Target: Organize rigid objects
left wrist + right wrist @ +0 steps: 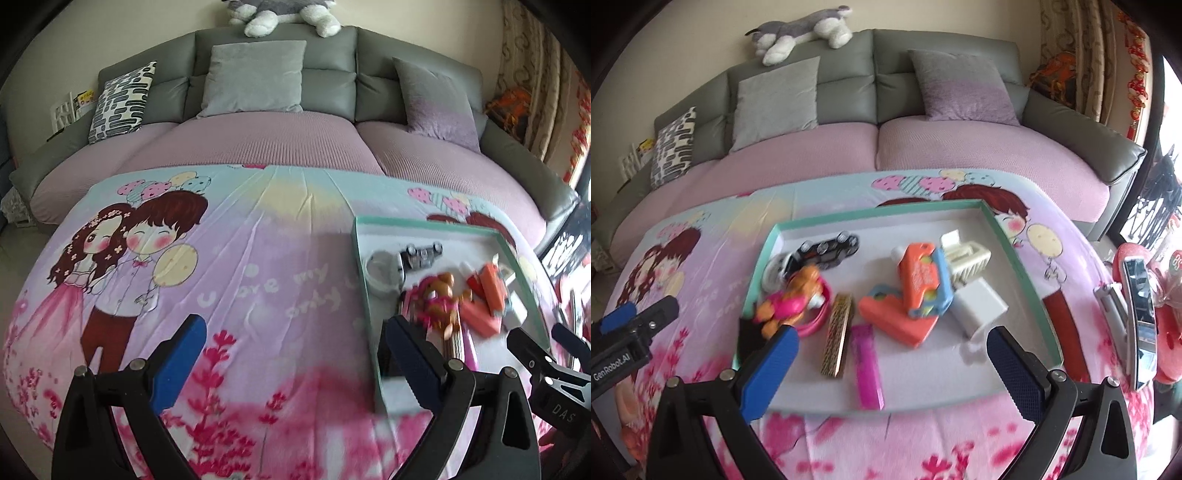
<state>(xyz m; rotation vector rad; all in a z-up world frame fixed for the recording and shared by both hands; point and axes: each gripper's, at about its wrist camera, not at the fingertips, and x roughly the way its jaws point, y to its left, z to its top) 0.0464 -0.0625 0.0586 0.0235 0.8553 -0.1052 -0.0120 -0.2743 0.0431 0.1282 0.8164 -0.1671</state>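
A shallow tray [886, 212] with a teal rim and white floor lies on the cartoon-print cloth. In it are a black toy car [827, 247], a tape roll [774, 273], an orange-and-pink toy dog [790, 299], a patterned flat bar [837, 338], a pink strip [868, 365], an orange toy gun [919, 280], a coral block [897, 321], a white plug [979, 306] and a cream comb-like piece [967, 254]. My right gripper [894, 354] hangs open over the tray's near half, holding nothing. My left gripper [295, 354] is open and empty over bare cloth, left of the tray [360, 258].
A grey sofa [871, 74] with pink seat covers and cushions stands behind the table, a plush dog [801, 29] on its back. A red object with a shiny metal piece [1141, 306] lies right of the tray. Cloth [240, 258] left of the tray is bare.
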